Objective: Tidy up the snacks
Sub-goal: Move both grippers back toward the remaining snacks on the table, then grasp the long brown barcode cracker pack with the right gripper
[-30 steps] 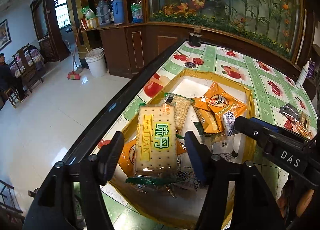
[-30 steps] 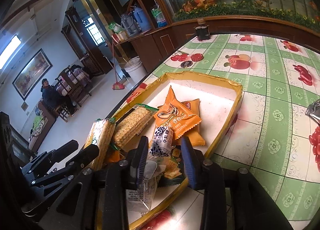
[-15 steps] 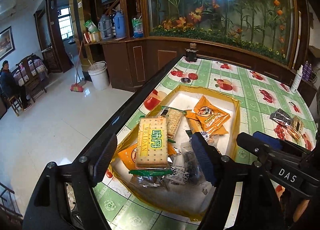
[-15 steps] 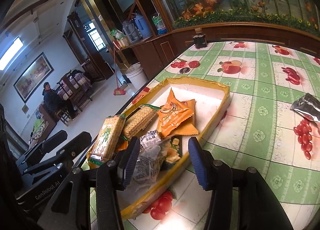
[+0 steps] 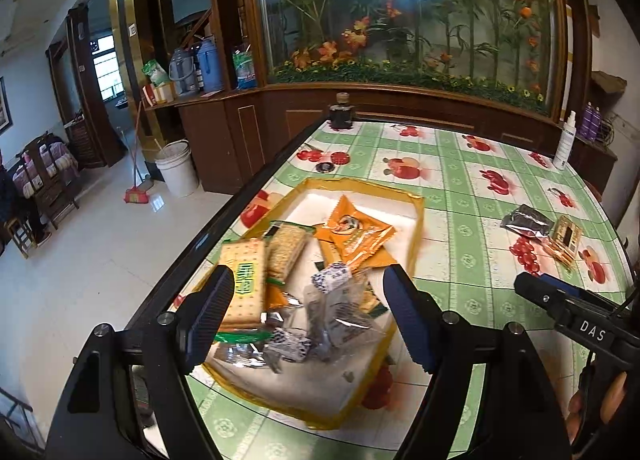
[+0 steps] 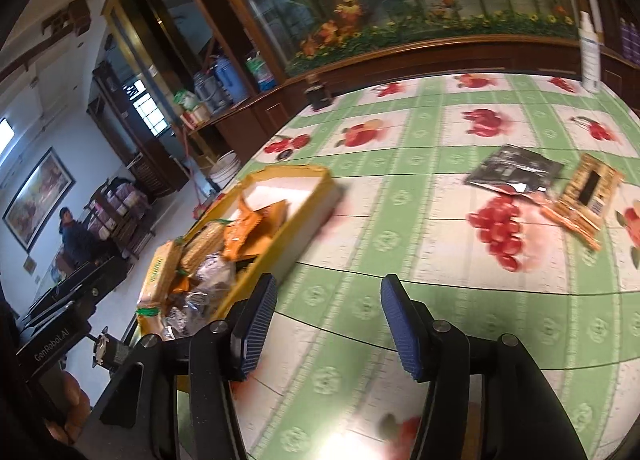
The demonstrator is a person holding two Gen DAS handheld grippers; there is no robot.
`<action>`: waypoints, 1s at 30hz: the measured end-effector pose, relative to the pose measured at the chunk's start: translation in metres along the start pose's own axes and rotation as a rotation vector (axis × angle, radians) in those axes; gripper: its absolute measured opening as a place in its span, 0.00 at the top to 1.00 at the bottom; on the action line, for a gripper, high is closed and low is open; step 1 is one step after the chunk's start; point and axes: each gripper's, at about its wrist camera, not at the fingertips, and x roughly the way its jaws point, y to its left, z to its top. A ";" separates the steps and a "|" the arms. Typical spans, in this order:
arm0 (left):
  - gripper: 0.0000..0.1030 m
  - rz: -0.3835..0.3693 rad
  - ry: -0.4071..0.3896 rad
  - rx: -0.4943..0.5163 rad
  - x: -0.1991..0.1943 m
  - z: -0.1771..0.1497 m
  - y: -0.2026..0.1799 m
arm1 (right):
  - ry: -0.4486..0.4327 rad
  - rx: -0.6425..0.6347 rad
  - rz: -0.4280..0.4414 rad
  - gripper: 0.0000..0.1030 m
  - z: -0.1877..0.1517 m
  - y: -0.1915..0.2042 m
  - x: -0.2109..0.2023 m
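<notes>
A yellow tray (image 5: 417, 236) on the green fruit-print table holds a pile of snacks: a long cracker pack (image 5: 244, 280), orange packets (image 5: 356, 232), a small blue-and-white packet (image 5: 334, 279) and clear wrappers. My left gripper (image 5: 309, 274) hovers open above the tray's near end, holding nothing. My right gripper (image 6: 329, 283) is over bare tablecloth to the right of the tray (image 6: 292, 232); its jaws are opening with nothing between them. Farther right lie a dark foil packet (image 6: 514, 170) and a yellow cracker packet (image 6: 588, 192).
The table's dark left edge (image 5: 200, 244) runs beside the tray, with open floor below. A dark jar (image 5: 340, 116) and a white spray bottle (image 5: 564, 144) stand at the far edge. A person (image 6: 74, 228) sits across the room.
The cracker pack left my left gripper's jaws and lies in the tray; that gripper drew back and up. My right gripper let go of the blue-and-white packet and swung right.
</notes>
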 end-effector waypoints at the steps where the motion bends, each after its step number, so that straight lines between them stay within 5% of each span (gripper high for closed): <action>1: 0.23 -0.008 0.001 0.002 -0.001 0.000 -0.004 | -0.003 0.013 -0.010 0.45 -0.001 -0.007 -0.002; 20: 0.21 -0.133 0.019 0.159 0.008 0.011 -0.104 | -0.056 0.181 -0.201 0.37 -0.002 -0.129 -0.039; 30: 0.21 -0.314 0.165 0.126 0.058 0.040 -0.157 | -0.122 0.297 -0.341 0.29 0.037 -0.173 -0.023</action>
